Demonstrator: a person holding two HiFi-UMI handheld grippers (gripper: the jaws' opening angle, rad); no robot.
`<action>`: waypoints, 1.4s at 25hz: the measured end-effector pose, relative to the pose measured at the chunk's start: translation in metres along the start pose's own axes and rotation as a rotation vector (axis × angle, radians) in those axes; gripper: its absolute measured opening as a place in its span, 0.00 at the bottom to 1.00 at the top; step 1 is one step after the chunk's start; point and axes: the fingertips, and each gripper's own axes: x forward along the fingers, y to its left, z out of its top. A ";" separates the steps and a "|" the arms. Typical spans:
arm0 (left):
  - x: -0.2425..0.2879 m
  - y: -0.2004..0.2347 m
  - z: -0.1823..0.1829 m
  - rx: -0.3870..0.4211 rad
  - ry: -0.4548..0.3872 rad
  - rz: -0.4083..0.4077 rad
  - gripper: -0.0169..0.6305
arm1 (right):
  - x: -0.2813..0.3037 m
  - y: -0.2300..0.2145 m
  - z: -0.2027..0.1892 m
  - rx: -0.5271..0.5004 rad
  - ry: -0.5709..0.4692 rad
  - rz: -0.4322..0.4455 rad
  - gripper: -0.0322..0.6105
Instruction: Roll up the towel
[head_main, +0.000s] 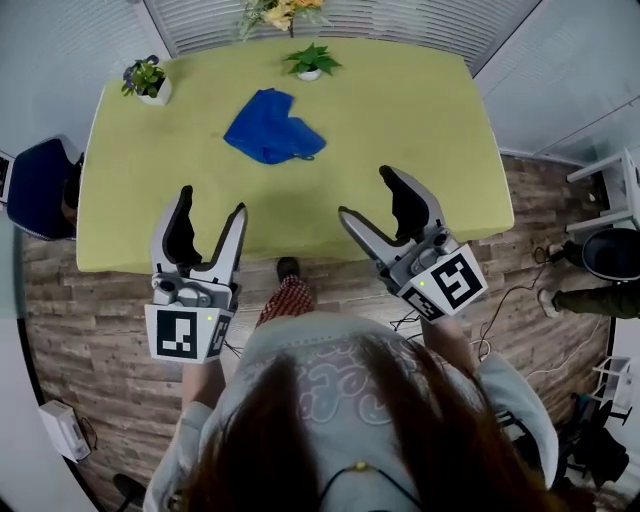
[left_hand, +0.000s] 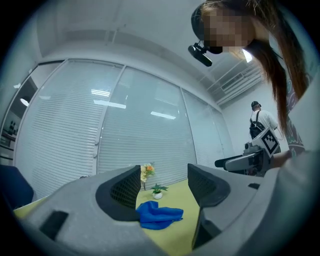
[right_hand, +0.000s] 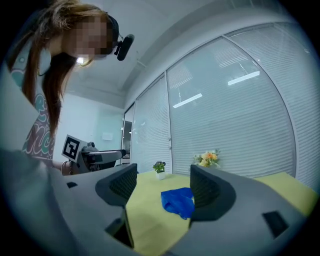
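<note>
Both jaw pairs gape wide, empty.
Head view: left gripper (head_main: 212, 200) and right gripper (head_main: 365, 192) hang over the table's (head_main: 400, 110) near edge; towel (head_main: 268, 128) lies crumpled toward its far edge.
Left gripper view: towel ahead, untouched.
Right gripper view: same.
We judge it soft, light, floppy; we'd pinch its corners.

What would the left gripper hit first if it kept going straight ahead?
Probably the blue towel, framed between the open jaws of the left gripper with bare table before it. Height is unclear: it might pass over toward the small potted plant.
</note>
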 end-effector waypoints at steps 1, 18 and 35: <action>0.008 0.007 0.000 0.000 -0.001 -0.004 0.48 | 0.008 -0.006 0.000 -0.001 0.002 -0.008 0.55; 0.115 0.077 -0.026 -0.027 0.012 -0.133 0.48 | 0.104 -0.070 -0.006 0.013 -0.004 -0.107 0.55; 0.140 0.078 -0.051 -0.069 0.057 -0.144 0.48 | 0.119 -0.089 -0.015 0.038 -0.009 -0.096 0.55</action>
